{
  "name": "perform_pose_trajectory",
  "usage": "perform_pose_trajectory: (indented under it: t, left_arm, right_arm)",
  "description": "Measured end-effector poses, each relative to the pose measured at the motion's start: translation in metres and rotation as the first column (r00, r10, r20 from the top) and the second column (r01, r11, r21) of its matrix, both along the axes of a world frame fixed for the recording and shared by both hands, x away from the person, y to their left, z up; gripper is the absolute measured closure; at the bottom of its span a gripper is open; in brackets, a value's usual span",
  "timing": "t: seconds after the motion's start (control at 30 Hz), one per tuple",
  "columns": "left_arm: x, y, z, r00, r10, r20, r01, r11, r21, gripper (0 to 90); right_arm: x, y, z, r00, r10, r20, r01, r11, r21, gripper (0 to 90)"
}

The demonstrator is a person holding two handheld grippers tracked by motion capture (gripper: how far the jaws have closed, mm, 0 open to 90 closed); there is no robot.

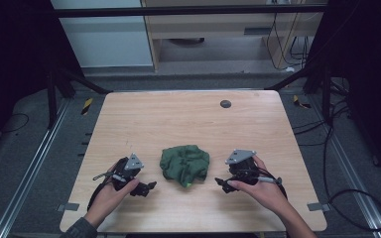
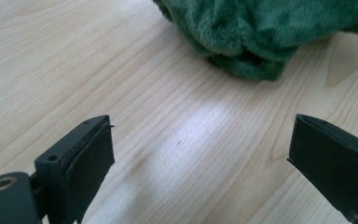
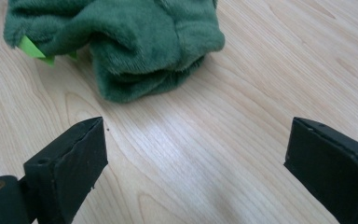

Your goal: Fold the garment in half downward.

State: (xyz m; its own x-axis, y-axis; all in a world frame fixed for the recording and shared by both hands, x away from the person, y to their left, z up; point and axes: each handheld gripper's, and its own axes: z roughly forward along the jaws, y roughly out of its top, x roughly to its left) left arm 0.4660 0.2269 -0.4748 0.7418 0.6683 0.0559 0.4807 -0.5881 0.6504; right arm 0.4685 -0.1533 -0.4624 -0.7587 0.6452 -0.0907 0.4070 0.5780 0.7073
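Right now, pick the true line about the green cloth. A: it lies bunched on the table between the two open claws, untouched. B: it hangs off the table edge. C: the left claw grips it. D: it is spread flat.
A: the green cloth sits crumpled on the table, with the left claw and right claw open on either side, clear of it.

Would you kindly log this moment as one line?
left tool: open, empty | right tool: open, empty | green cloth: crumpled between them, untouched | table: wooden
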Motion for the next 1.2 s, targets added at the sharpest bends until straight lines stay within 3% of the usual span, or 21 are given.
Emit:
perform_pose_trajectory:
  t: [0.3,0.6,0.83,1.2]
  left_arm:
    - [-0.004,0.017,-0.001,0.9999,0.011,0.009,-0.011,0.9996,0.026,6.1]
    - [0.005,0.046,0.0,0.9972,0.073,0.015,-0.073,0.9966,0.039,6.1]
    - [0.016,0.057,-0.003,0.9932,0.106,0.05,-0.108,0.993,0.047,6.5]
    - [0.037,0.065,-0.009,0.9898,0.137,0.039,-0.139,0.9889,0.054,6.5]
  right_arm:
    - [-0.003,-0.018,-0.009,0.9993,-0.036,-0.011,0.036,0.9994,-0.001,6.1]
    - [0.005,-0.049,-0.014,0.994,-0.106,-0.028,0.105,0.9938,-0.037,6.1]
    - [0.02,-0.07,-0.019,0.9833,-0.179,-0.033,0.177,0.9827,-0.056,6.5]
    - [0.048,-0.084,-0.022,0.9629,-0.266,-0.043,0.265,0.9635,-0.039,7.6]
